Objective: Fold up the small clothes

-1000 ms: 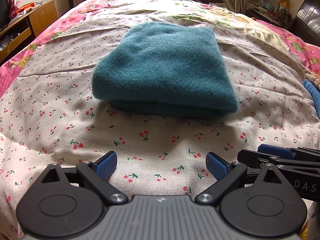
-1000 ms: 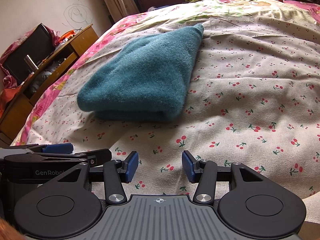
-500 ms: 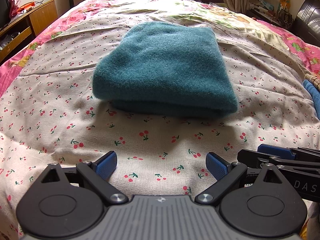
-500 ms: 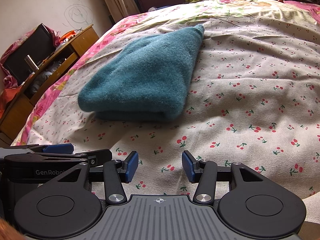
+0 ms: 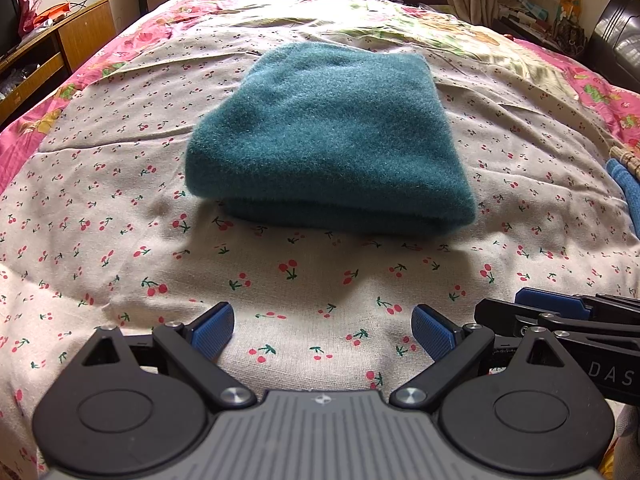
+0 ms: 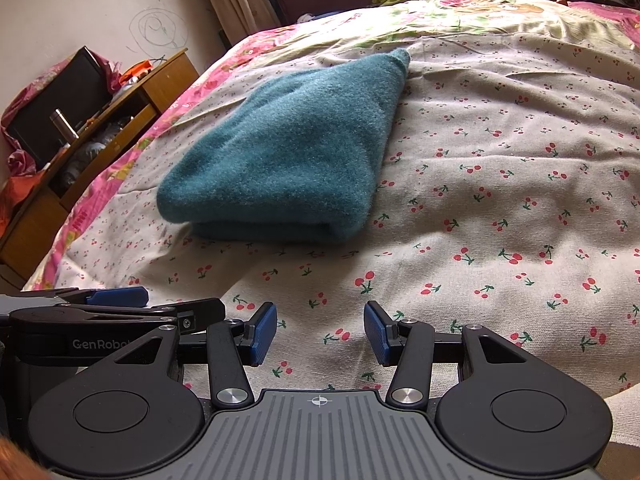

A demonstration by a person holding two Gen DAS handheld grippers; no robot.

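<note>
Teal garment folded into a thick stack, lying on cherry-print sheet at 12 o'clock from both grippers, well clear of them. Lower layers visible only along near edge; type of garment not determinable. Far corner tapering to a point in right wrist view. Left gripper jaws wide apart, nothing between, sheet showing in the gap. Right gripper jaws partly open, empty. Each gripper cut off at frame edge in the other's view. Blue cloth at 3 o'clock, cropped. Wooden cabinet at 10 o'clock, contents indistinct
</note>
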